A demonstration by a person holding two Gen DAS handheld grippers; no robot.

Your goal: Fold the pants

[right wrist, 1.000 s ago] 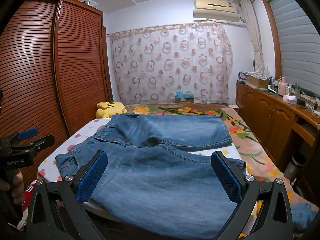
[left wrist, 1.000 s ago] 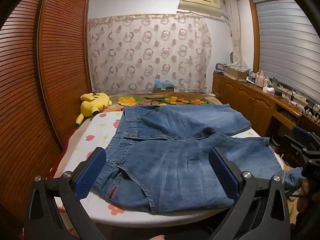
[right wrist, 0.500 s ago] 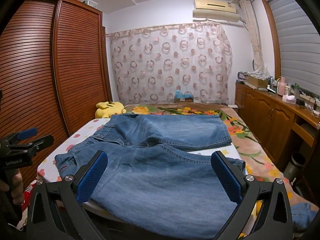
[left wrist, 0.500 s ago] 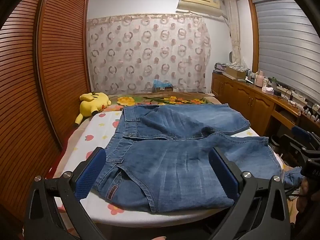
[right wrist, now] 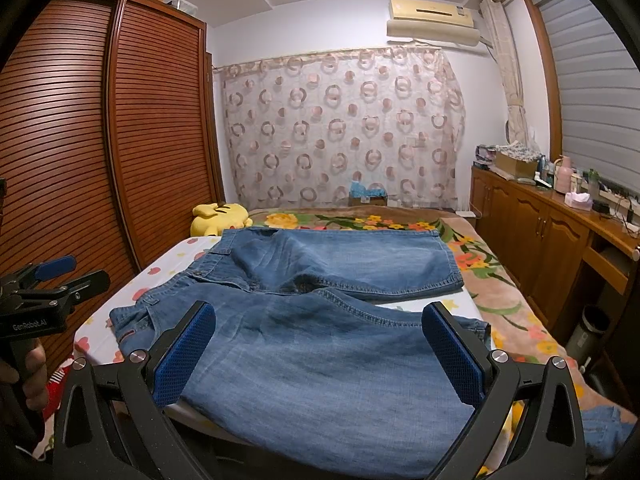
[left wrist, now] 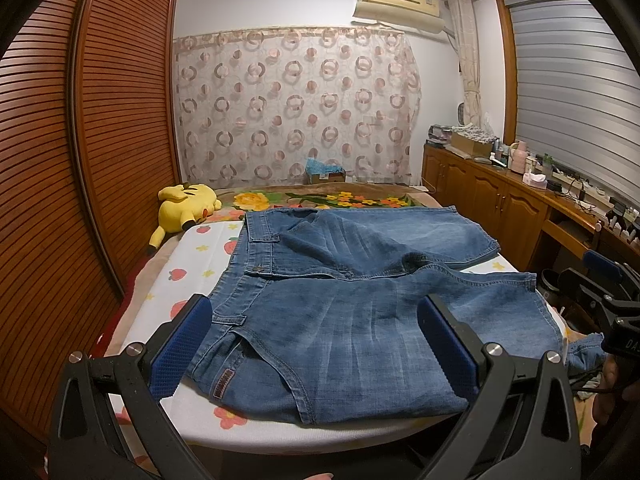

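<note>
Bedroom scene: louvred wooden wardrobe doors [left wrist: 80, 168] fill the left of both views, a curtain with ring motifs [left wrist: 296, 104] hangs at the far wall beneath an air conditioner [left wrist: 400, 0], and wooden cabinets [right wrist: 532, 232] line the right side. On the bed [left wrist: 192, 276], covered by a white sheet printed with fruit and flowers, blue denim pants [left wrist: 352, 300] lie spread flat at centre frame, waistband toward the left and both legs running to the right; the nearer leg overhangs the bed's lower right edge. A brown label patch [left wrist: 222, 381] on the waistband bears writing too small to read. A yellow plush toy [left wrist: 186, 204] rests at the far left of the bed, beside a floral blanket [right wrist: 360, 220]. The left claw [left wrist: 316, 344] is spread wide and empty above the near waist area, its blue pads [left wrist: 182, 348] apart from the cloth. The right claw [right wrist: 320, 354] is likewise wide and empty over the nearer leg. In the right wrist view, the left device at lower left carries the legible marking "GenRobot.AI" [right wrist: 30, 325], with a person's hand [right wrist: 24, 376] gripping its handle. Compared with the frames half a second and one second earlier, pants and claws show almost no change in position.
</note>
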